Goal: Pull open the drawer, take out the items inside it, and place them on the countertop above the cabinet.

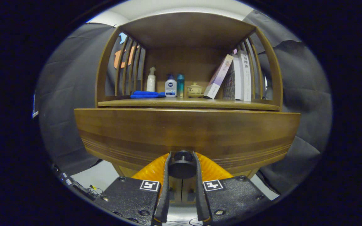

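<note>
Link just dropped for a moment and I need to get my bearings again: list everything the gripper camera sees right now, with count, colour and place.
cabinet: 1, brown wood, open shelf with slatted sides, straight ahead
drawer front: 1, brown wood, below the shelf
drawer knob: 1, black, round, between the fingers
countertop: 1, brown wood, above the drawer
cloth: 1, blue, folded, on the countertop's left part
spray bottle: 1, white, behind the cloth
lotion bottle: 1, white and blue, right of the cloth
slim bottle: 1, teal, next to the lotion bottle
lidded cup: 1, cream, on a saucer, mid-countertop
books: several, white and pale, at right, the nearest one leaning
gripper: 1, black fingers either side of the knob, apparently closed on it
</note>
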The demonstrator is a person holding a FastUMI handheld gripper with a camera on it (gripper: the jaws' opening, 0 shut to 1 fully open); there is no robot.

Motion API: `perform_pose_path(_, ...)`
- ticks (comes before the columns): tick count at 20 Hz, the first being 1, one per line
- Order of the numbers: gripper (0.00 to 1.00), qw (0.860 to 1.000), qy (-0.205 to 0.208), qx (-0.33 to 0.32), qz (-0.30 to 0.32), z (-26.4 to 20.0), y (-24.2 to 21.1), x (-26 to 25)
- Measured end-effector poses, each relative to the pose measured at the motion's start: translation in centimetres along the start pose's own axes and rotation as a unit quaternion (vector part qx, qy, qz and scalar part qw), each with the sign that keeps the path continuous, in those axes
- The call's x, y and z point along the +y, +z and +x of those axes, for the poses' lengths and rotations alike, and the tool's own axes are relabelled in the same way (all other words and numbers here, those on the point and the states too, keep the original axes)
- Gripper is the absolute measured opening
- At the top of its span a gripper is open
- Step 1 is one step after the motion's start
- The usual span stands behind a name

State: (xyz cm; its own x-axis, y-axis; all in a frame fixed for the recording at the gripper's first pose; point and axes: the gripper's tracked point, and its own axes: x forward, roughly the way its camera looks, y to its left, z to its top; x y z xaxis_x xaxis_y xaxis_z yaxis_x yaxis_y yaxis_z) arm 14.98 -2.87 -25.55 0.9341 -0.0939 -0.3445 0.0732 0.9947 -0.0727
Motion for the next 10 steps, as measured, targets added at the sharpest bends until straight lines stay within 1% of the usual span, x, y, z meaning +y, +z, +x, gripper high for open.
perform_pose_path(3, 0.38, 1.0, 0.008, 0.002, -0.013, -1.9, -0.5, 0.0)
perform_pose_path(10, 0.37, 1.0, 0.018, 0.023, -0.005, -5.6, -2.1, 0.1)
